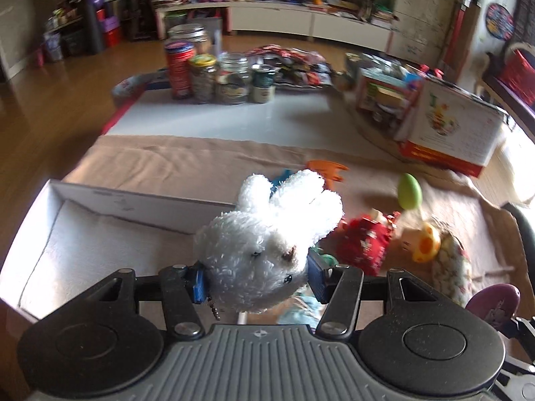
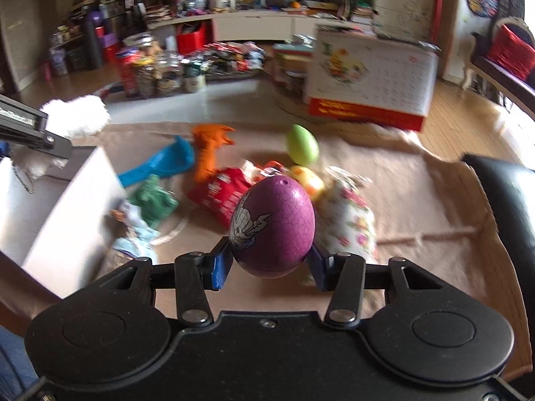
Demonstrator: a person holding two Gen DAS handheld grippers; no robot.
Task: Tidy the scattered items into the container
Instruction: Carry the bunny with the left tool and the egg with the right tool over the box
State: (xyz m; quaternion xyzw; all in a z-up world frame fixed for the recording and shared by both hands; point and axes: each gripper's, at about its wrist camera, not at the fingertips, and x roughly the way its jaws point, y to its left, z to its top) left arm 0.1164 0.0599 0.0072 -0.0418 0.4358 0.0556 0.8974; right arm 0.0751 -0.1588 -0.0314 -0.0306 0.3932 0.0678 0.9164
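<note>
A white plush rabbit with a small chain is clamped between the blue pads of my left gripper, lifted over the right end of the white box. The box holds only a pale lining. My right gripper is shut on a purple egg with a white figure printed on it, held above the tan cloth. The rabbit and the left gripper's black frame show at the left of the right wrist view, beside the box's wall.
On the tan cloth lie a green egg, an orange toy, a blue toy, a green toy, a red pouch, a floral pouch and a yellow toy. Jars and a printed carton stand behind.
</note>
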